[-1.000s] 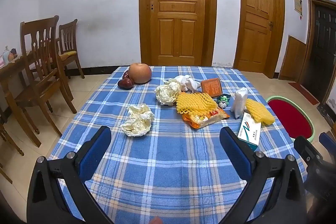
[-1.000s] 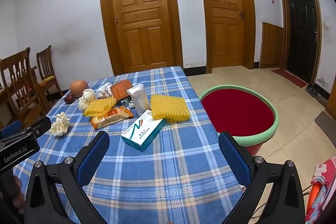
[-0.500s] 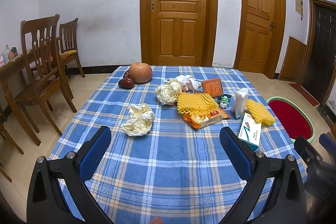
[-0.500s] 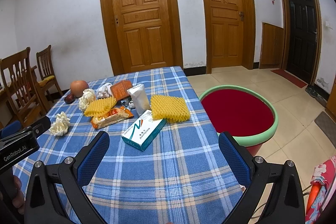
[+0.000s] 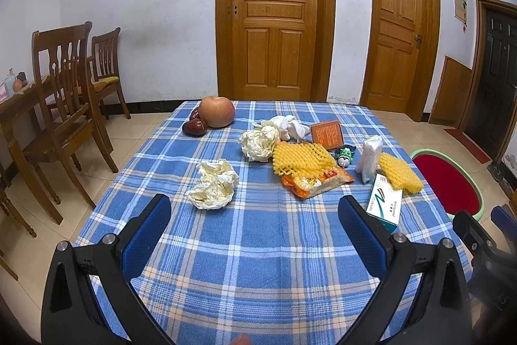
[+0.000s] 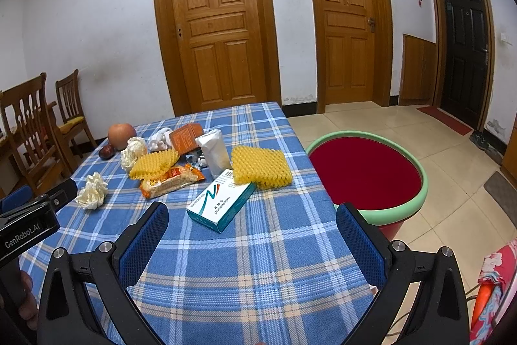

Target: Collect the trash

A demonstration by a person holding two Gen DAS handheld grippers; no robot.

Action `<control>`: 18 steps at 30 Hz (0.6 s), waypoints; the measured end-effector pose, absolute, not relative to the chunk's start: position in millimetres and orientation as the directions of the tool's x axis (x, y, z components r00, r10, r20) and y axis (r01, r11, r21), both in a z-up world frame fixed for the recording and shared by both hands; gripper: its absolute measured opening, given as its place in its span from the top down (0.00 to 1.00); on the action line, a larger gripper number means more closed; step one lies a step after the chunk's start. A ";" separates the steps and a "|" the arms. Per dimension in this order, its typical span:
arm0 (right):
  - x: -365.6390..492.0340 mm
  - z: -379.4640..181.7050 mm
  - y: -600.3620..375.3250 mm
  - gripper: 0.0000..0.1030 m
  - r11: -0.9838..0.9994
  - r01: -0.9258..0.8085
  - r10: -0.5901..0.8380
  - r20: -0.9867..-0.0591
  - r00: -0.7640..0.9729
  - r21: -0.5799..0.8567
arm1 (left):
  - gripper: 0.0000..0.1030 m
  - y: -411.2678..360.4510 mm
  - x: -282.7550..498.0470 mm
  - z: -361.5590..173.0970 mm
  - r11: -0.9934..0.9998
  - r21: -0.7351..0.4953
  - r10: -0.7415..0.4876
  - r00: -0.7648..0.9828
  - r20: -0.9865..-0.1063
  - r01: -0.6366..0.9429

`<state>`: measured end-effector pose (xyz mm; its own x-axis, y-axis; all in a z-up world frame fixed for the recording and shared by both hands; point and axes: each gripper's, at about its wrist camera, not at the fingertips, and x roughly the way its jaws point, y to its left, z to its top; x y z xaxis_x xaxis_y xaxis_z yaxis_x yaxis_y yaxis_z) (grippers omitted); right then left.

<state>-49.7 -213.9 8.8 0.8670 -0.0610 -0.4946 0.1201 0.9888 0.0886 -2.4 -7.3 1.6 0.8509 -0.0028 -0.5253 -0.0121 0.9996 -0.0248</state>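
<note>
Both grippers hover over the littered table, jaws wide, holding nothing.
Left gripper low centre; right gripper faces the white box mid-frame.

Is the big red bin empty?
Looks empty: the red bin beside the table shows only bare red inside.

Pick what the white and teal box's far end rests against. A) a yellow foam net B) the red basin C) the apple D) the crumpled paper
A: in the right wrist view the box has its far end tucked against the yellow foam net, well away from the apple.
</note>
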 end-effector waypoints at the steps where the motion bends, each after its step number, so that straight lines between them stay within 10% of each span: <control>1: -49.7 8.7 -213.9 0.00 0.989 0.120 -0.062 -0.495 0.867 0.088 | 0.02 -7.8 -2.6 1.6 1.000 -0.025 -0.003 0.850 -0.526 -0.012; 18: -49.6 8.3 -214.2 0.00 0.989 0.120 -0.061 -0.495 0.866 0.088 | 0.02 -4.2 -1.4 1.0 1.000 -0.025 -0.004 0.852 -0.524 -0.010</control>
